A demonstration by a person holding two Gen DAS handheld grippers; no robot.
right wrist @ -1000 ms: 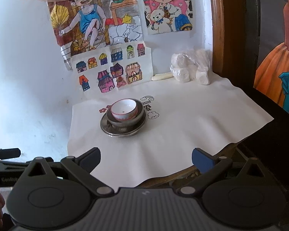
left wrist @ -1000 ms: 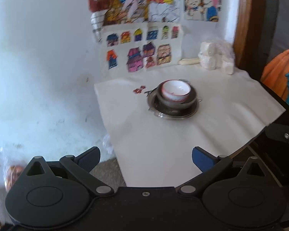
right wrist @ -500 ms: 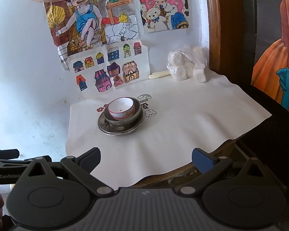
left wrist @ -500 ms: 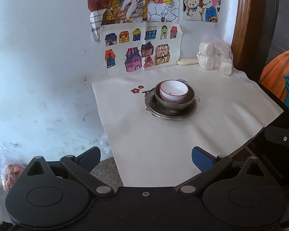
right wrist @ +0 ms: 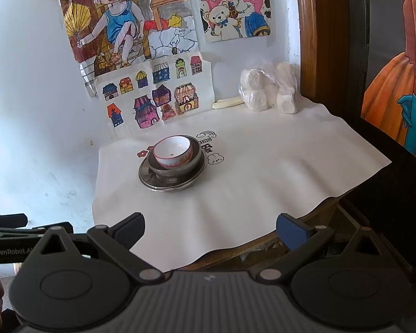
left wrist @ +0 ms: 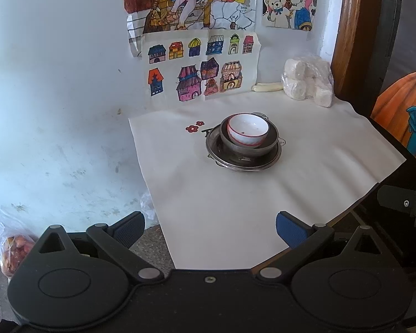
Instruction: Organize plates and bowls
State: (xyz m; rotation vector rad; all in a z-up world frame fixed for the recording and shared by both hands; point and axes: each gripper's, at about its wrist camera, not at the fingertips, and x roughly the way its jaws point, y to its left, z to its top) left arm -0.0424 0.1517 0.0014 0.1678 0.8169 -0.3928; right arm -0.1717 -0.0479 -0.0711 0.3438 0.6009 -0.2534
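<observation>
A white bowl with a red rim sits tilted inside a dark metal bowl, which rests on a steel plate. The stack stands near the middle of a white paper-covered table. My left gripper hangs open, well back from the stack over the table's near edge. My right gripper is open too, with nothing between its fingers, and is also far short of the stack.
A plastic bag of white lumps and a pale stick lie at the back right corner. Coloured drawings hang on the wall behind. A wooden door frame stands on the right. A bag lies on the floor, left.
Both grippers have drawn slightly back and up from the table, so the stack sits a little lower and further off. The stack itself has not moved. Both stay open.
</observation>
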